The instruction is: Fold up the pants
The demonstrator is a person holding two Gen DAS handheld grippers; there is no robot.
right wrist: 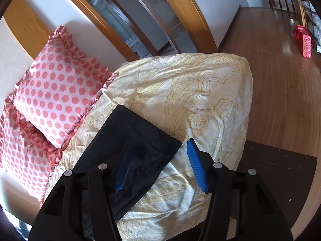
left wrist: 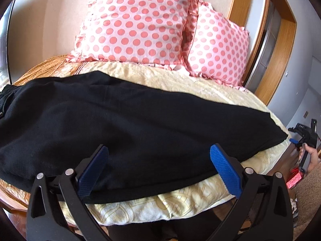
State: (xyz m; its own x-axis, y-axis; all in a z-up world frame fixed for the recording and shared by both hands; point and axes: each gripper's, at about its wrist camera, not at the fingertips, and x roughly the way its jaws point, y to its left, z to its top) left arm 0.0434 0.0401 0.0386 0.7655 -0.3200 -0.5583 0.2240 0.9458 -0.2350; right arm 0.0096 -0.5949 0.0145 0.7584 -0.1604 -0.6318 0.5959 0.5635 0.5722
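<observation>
Black pants [left wrist: 124, 116] lie flat across the cream bedspread [left wrist: 180, 80], with the waist at the far left and the leg ends at the right. My left gripper [left wrist: 159, 147] hovers open over their near edge, and its blue pads [left wrist: 224, 168] touch no fabric. In the right wrist view the hem end of the pants [right wrist: 136, 140] lies on the patterned bedspread [right wrist: 200, 92]. My right gripper [right wrist: 160, 142] stands open above the hem corner; one finger is over the cloth and the other over the bedspread. The right gripper [left wrist: 292, 135] also shows at the bed's right edge, held in a hand [left wrist: 313, 156].
Two pink polka-dot pillows [left wrist: 136, 24] lean on the headboard behind the pants. A dark wooden surface [right wrist: 276, 172] sits beside the bed's corner. Past it lies a wooden floor [right wrist: 270, 60] with a red gift bag [right wrist: 306, 44]. A wood-framed doorway [right wrist: 130, 20] is behind the bed.
</observation>
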